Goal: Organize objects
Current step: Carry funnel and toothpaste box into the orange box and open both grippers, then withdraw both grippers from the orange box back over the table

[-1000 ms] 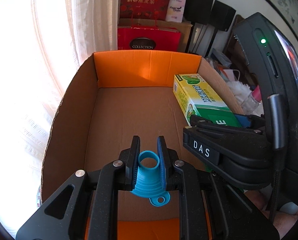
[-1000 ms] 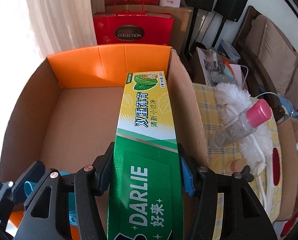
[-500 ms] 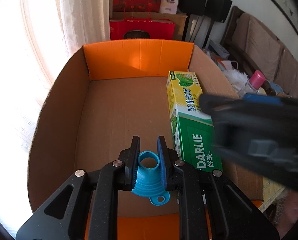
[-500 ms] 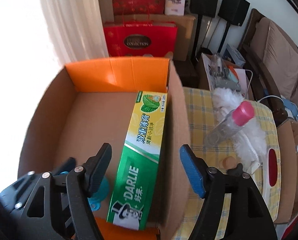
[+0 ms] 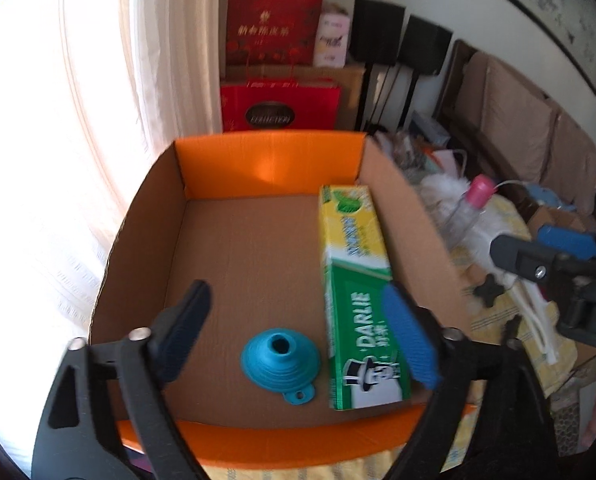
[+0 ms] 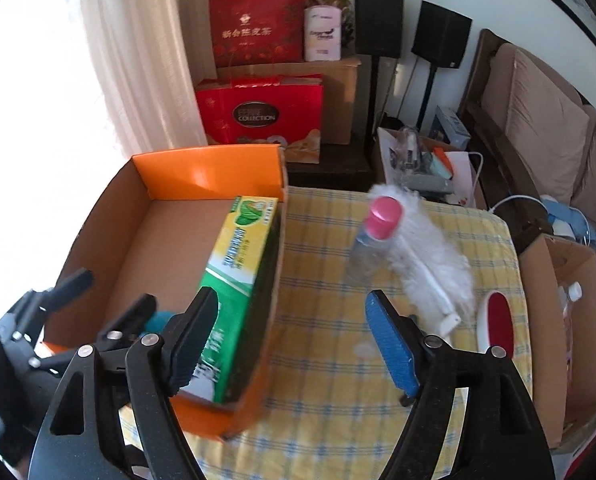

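Note:
An open cardboard box point(image 5: 138, 248) with orange flaps stands on a yellow checked tablecloth point(image 6: 337, 360). A blue funnel point(image 5: 280, 356) lies mouth-down on its floor near the front. Beside it, along the right wall, lies a green and yellow Darlie toothpaste box point(image 5: 357, 280). My left gripper point(image 5: 296, 292) hangs above the funnel. Its jaws are opening wide and touch nothing; the funnel sits free below them. My right gripper point(image 6: 290, 298) hovers over the box's right wall. Its jaws are opening too, with nothing between them. The toothpaste box point(image 6: 238, 264) lies to its left.
Right of the box, a clear bottle with a pink cap point(image 6: 371, 240) leans on a white fluffy duster point(image 6: 429, 256). A red and white brush point(image 6: 497, 320) lies nearby. Another open carton point(image 6: 565, 320) stands at the table's right. Red gift bags point(image 6: 258, 116) are behind.
My left gripper has opened, dropped the funnel onto the box floor and lifted. My right gripper has let go of the toothpaste box and drawn back, up and to the right.

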A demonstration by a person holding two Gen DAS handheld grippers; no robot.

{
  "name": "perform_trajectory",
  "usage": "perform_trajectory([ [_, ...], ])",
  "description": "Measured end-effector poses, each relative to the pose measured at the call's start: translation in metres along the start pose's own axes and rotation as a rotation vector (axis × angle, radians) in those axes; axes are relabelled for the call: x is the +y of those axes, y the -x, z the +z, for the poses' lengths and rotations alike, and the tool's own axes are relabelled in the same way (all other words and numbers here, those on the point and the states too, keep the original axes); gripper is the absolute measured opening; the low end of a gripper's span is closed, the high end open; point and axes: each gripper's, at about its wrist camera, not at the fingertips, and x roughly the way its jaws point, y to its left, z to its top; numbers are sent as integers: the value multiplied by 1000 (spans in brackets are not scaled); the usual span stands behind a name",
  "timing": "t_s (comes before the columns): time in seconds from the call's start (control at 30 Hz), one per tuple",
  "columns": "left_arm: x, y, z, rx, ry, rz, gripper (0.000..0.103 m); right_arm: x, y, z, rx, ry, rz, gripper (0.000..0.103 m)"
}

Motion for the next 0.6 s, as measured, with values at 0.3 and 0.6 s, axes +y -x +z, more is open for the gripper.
perform_trajectory([
  [0.3, -32, 31, 0, -80, -46, -75, 103, -50, 18, -20, -22, -22, -68, 81],
  [0.6, -81, 35, -3, -70, -104, -157, 103, -112, 28, -40, -20, -73, -138, 81],
])
